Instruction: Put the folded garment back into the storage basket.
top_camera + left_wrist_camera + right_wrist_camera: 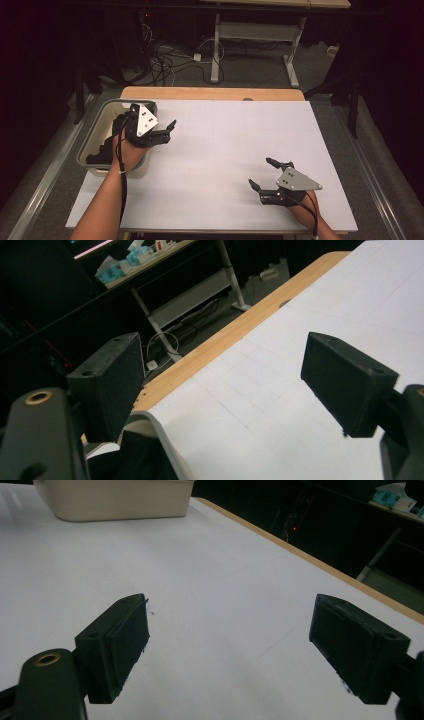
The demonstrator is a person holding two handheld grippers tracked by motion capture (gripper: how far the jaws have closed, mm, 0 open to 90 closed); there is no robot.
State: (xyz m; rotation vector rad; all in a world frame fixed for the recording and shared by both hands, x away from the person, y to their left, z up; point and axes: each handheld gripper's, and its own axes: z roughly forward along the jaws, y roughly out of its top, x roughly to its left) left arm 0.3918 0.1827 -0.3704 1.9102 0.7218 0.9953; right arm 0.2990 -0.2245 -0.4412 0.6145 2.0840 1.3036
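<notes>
A beige tub (86, 152) stands at the left edge of the white sheet (225, 145), with dark black items (102, 152) lying inside. My left gripper (162, 117) hovers over the tub's right rim, open, with nothing between its jaws. In the left gripper view that gripper (227, 375) has its left jaw above the tub's rim (155, 425) and its right jaw above the sheet. My right gripper (261, 172) is near the front right of the sheet, open and empty. In the right gripper view the gripper (235, 630) faces across bare sheet toward the tub (115, 500).
A wooden table edge (210, 93) runs along the far side of the sheet. Beyond it are a desk frame's legs (216, 50) and tangled cables (165, 62) on the floor. Grey floor borders both sides of the table.
</notes>
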